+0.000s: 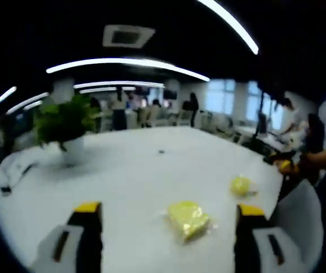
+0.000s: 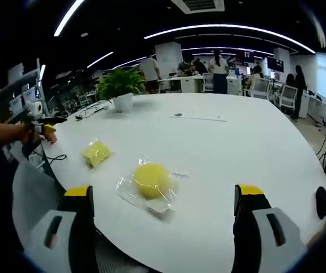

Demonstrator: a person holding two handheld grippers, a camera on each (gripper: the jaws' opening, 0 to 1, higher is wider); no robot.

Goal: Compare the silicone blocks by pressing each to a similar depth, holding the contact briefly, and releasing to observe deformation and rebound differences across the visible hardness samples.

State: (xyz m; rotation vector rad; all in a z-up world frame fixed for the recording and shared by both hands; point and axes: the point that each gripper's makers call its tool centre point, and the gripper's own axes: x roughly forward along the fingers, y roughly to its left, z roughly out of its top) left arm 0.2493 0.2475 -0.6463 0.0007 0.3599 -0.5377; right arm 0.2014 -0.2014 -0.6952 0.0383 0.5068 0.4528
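Both samples lie on the white desk (image 2: 254, 153), each in clear plastic wrap. In the right gripper view, the round yellow silicone block (image 2: 151, 180) sits near, between the jaws but ahead of them, and the squarish yellow silicone block (image 2: 96, 152) lies farther off to the left. In the left gripper view the squarish block (image 1: 188, 219) is the near one, with the round one (image 1: 241, 185) beyond it to the right. The left hand-held gripper (image 1: 168, 239) is released, jaws spread wide and touching nothing; the right hand-held gripper (image 2: 163, 227) is likewise released, hanging above the desk edge.

The main risk is the loose wrap: a jaw tip pressing on crinkled film would probably skid, or drag the block sideways across the smooth desk, spoiling the equal-depth comparison. The round block could also roll or squirm out from under an off-centre press. Its wrap lies near the desk edge, so a sideways shove may push it off. A potted plant (image 2: 120, 85) and cables (image 2: 92, 111) stand at the far side, well apart from the work.
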